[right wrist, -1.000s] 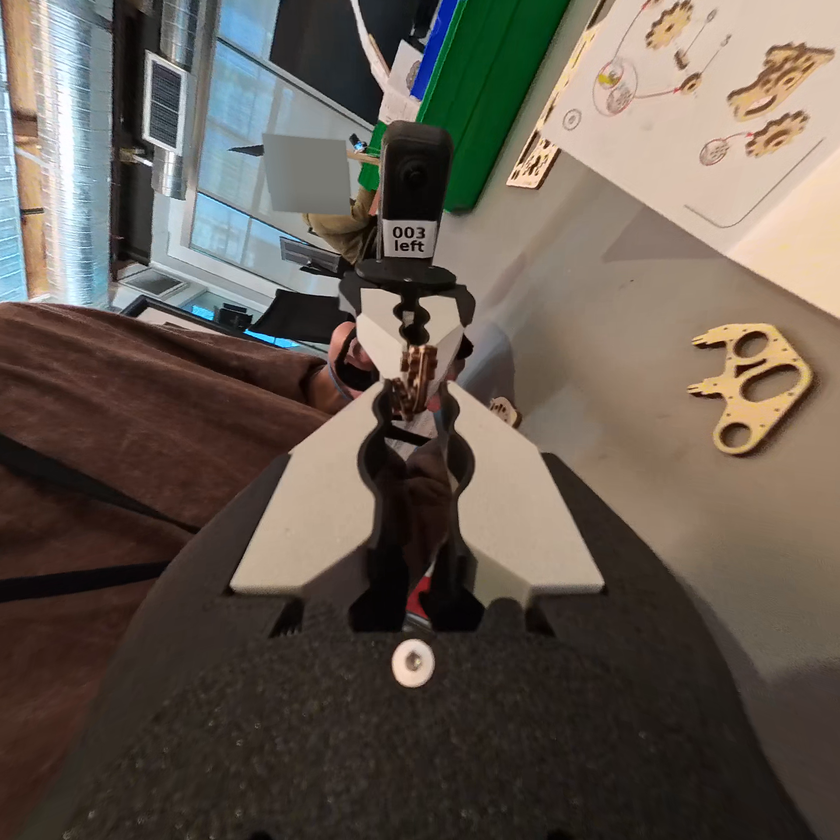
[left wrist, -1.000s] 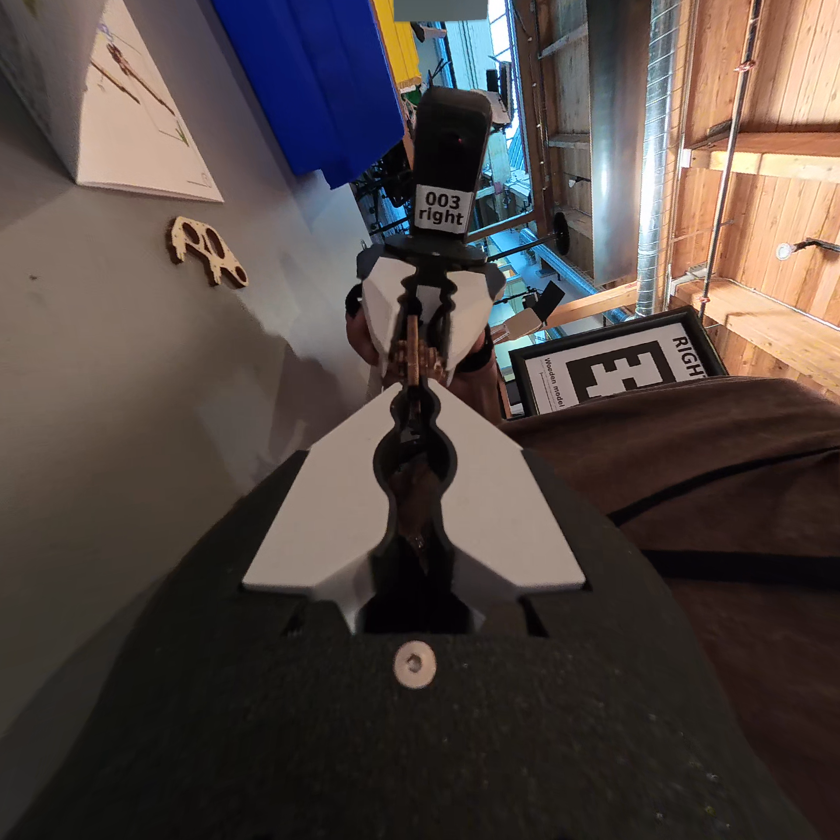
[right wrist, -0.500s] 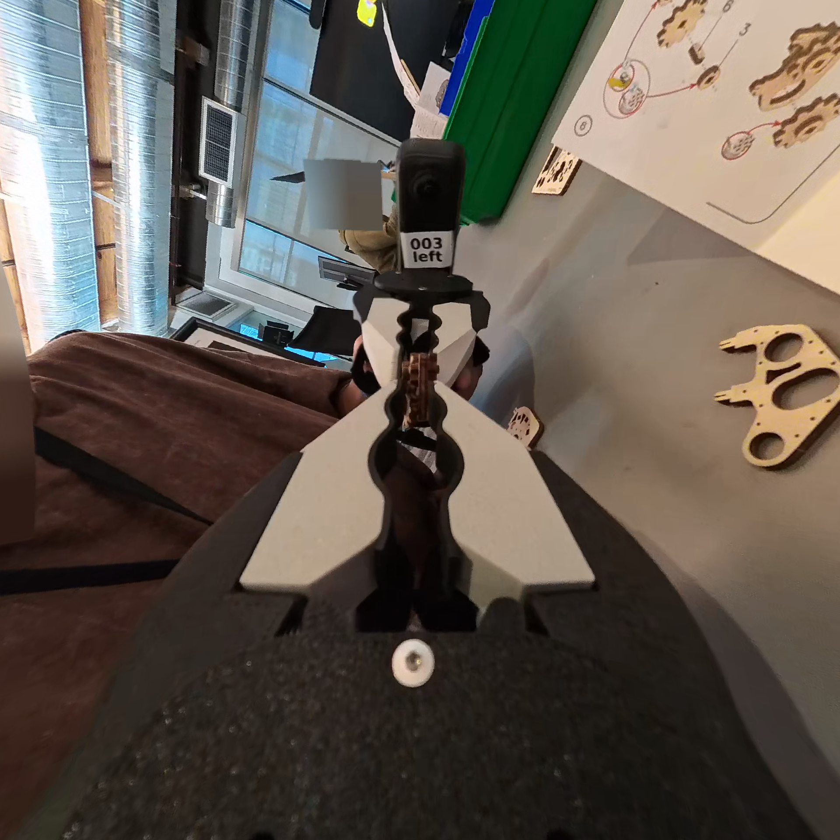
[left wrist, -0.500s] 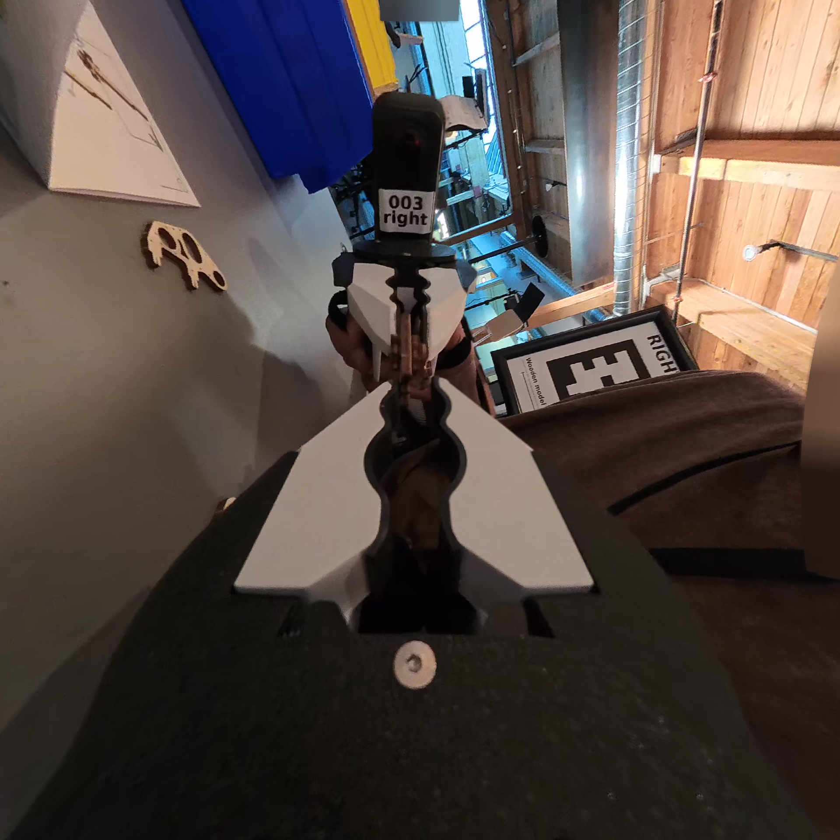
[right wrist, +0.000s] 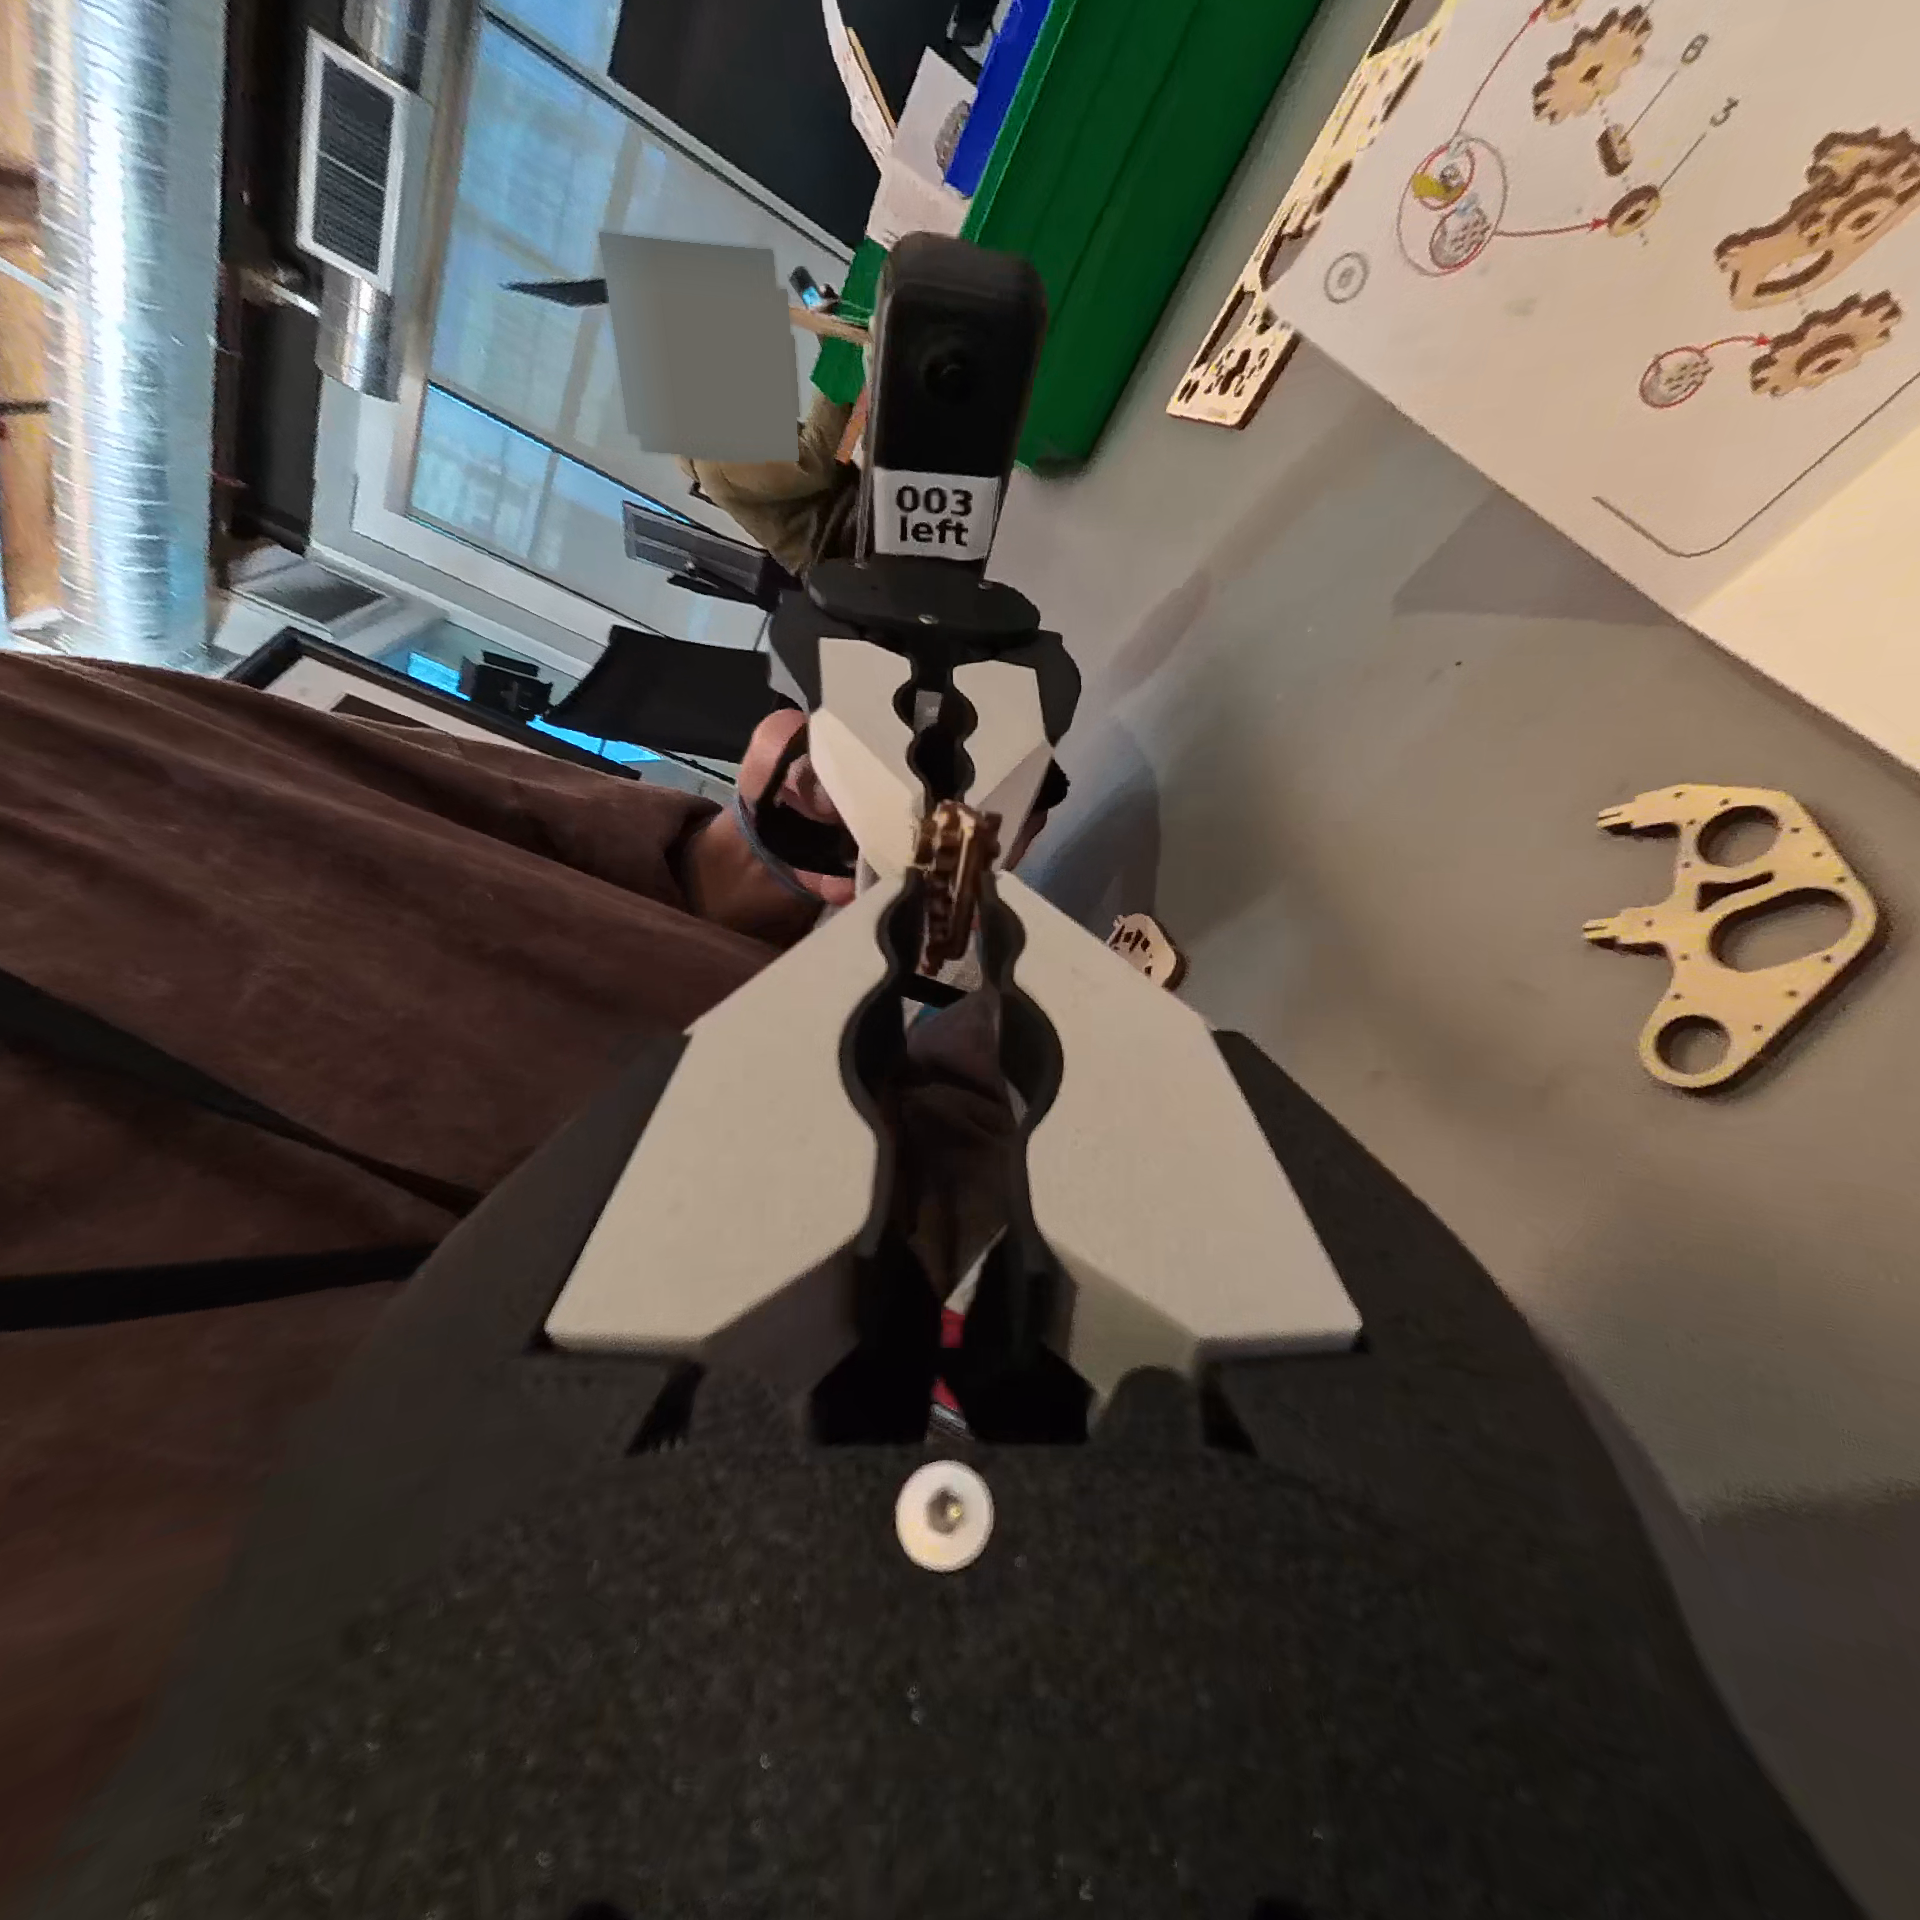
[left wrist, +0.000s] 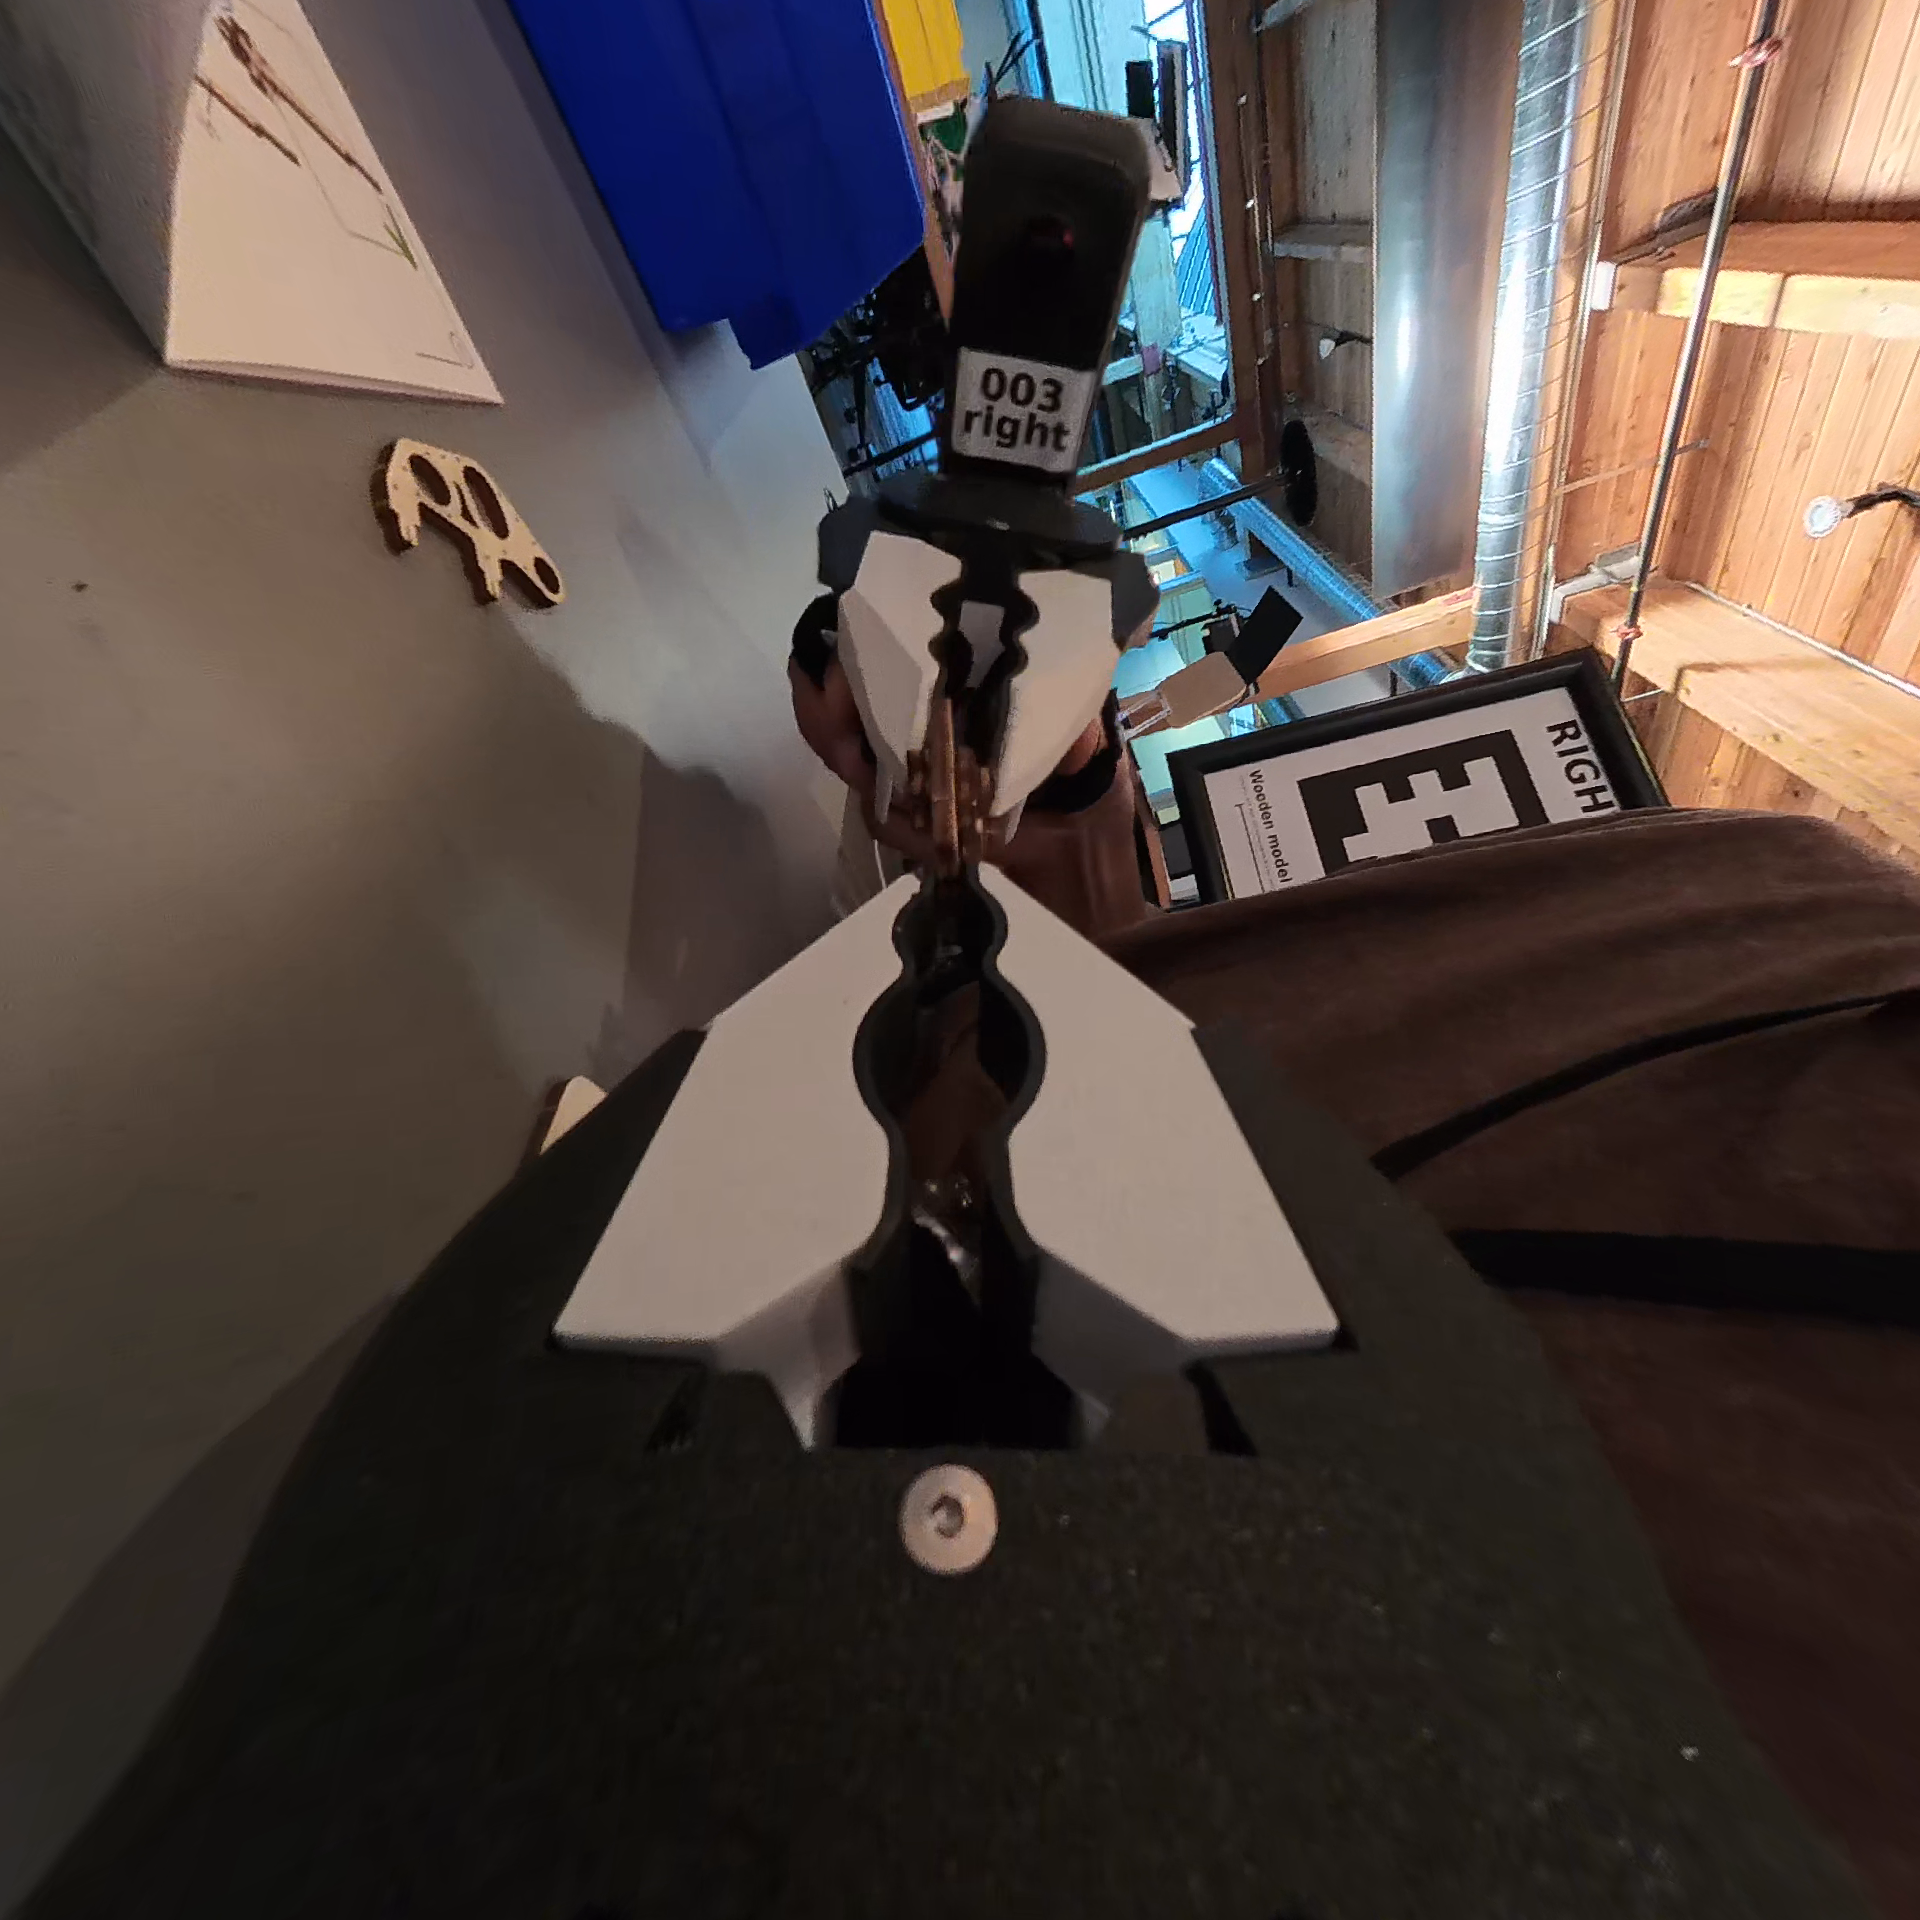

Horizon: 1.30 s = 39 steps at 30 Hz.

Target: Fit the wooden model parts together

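My left gripper (left wrist: 945,883) and right gripper (right wrist: 951,883) face each other tip to tip above the grey table (left wrist: 260,831). Each is shut on a small brown toothed wooden part. In the left wrist view the part (left wrist: 940,790) sticks out of the right gripper's tips and reaches my left tips. In the right wrist view the toothed parts (right wrist: 951,873) sit edge-on, pressed together between both pairs of tips. How far they are seated is hidden by the fingers.
A flat wooden plate with round holes (right wrist: 1735,945) lies on the table, also in the left wrist view (left wrist: 468,525). A small wooden piece (right wrist: 1143,945) lies beneath the grippers. An instruction sheet (right wrist: 1662,260), a punched wooden sheet (right wrist: 1236,374), a blue bin (left wrist: 727,135), a green bin (right wrist: 1060,208) and a brown sleeve (right wrist: 312,883) surround them. Only a small space, under 4 cm, lies between the two pairs of fingers.
Both grippers stay shut and tip to tip, shifting only slightly. The two toothed parts, offset a second ago, now sit closer in line.
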Available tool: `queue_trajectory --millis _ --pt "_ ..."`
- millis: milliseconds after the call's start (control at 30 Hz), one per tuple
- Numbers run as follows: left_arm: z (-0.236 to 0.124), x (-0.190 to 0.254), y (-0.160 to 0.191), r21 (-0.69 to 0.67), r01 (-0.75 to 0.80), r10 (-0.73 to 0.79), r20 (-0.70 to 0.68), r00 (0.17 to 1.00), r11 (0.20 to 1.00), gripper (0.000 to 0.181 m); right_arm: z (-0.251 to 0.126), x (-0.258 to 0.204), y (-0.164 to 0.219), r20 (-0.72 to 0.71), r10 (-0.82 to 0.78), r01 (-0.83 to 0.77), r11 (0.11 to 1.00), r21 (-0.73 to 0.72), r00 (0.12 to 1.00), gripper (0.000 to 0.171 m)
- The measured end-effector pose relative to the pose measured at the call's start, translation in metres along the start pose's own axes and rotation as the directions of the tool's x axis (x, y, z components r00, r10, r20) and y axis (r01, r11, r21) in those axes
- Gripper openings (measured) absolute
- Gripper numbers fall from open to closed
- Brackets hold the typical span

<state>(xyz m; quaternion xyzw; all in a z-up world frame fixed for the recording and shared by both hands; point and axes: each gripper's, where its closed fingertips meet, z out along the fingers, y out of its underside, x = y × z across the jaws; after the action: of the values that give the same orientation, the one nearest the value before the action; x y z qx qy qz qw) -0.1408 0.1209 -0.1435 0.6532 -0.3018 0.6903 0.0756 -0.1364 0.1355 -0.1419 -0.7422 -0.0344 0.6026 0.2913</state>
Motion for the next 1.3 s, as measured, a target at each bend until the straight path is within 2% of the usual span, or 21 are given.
queue_trajectory --millis 200,300,400,633,733,800,900,967,1067,1133,1300 --pt "-0.002 -0.006 0.002 -0.013 -0.003 0.003 0.029 1.000 1.000 0.001 0.002 0.006 0.003 -0.054 -0.025 0.024 1.000 -0.016 0.998 0.010" --pt "-0.006 -0.007 -0.003 0.025 0.031 -0.032 0.015 0.999 0.999 0.001 -0.002 0.001 -0.004 -0.003 0.007 -0.007 1.000 0.025 1.000 0.023" --pt "-0.009 -0.011 -0.007 0.042 0.038 -0.039 0.026 0.999 0.998 0.001 -0.005 0.008 -0.005 -0.043 -0.004 0.004 1.000 0.022 0.999 0.023" --pt "-0.006 -0.005 -0.004 0.029 0.034 -0.034 -0.001 0.999 0.999 0.001 0.002 0.007 -0.003 -0.011 0.031 -0.030 0.999 0.014 0.999 0.016" --pt "-0.007 -0.007 -0.004 0.030 0.029 -0.029 0.012 0.999 0.999 0.001 0.002 0.008 -0.002 -0.029 0.017 -0.017 1.000 0.009 0.999 0.017" --pt "-0.009 -0.006 -0.007 0.045 0.040 -0.040 0.005 0.999 0.998 0.001 -0.001 0.004 -0.008 -0.002 0.025 -0.024 0.999 0.036 1.000 0.023" --pt "-0.015 -0.017 -0.010 0.070 0.062 -0.066 0.059 0.996 0.996 0.001 -0.018 0.015 -0.017 -0.100 -0.074 0.079 0.995 0.055 0.992 0.027" --pt "-0.023 -0.028 -0.013 0.103 0.089 -0.100 0.103 0.990 0.991 0.001 -0.032 0.041 -0.017 -0.304 -0.247 0.248 0.968 -0.037 0.920 0.030" --pt "-0.034 -0.041 -0.017 0.139 0.099 -0.122 0.169 0.978 0.985 0.001 -0.053 0.076 -0.016 -0.516 -0.473 0.417 0.880 -0.229 0.714 0.032" --pt "-0.037 -0.043 -0.019 0.147 0.083 -0.111 0.194 0.975 0.986 0.001 -0.058 0.085 -0.016 -0.569 -0.509 0.429 0.858 -0.282 0.646 0.033" --pt "-0.042 -0.044 -0.027 0.204 0.054 -0.100 0.223 0.970 0.977 0.001 -0.059 0.102 -0.012 -0.653 -0.531 0.406 0.844 -0.351 0.540 0.031"
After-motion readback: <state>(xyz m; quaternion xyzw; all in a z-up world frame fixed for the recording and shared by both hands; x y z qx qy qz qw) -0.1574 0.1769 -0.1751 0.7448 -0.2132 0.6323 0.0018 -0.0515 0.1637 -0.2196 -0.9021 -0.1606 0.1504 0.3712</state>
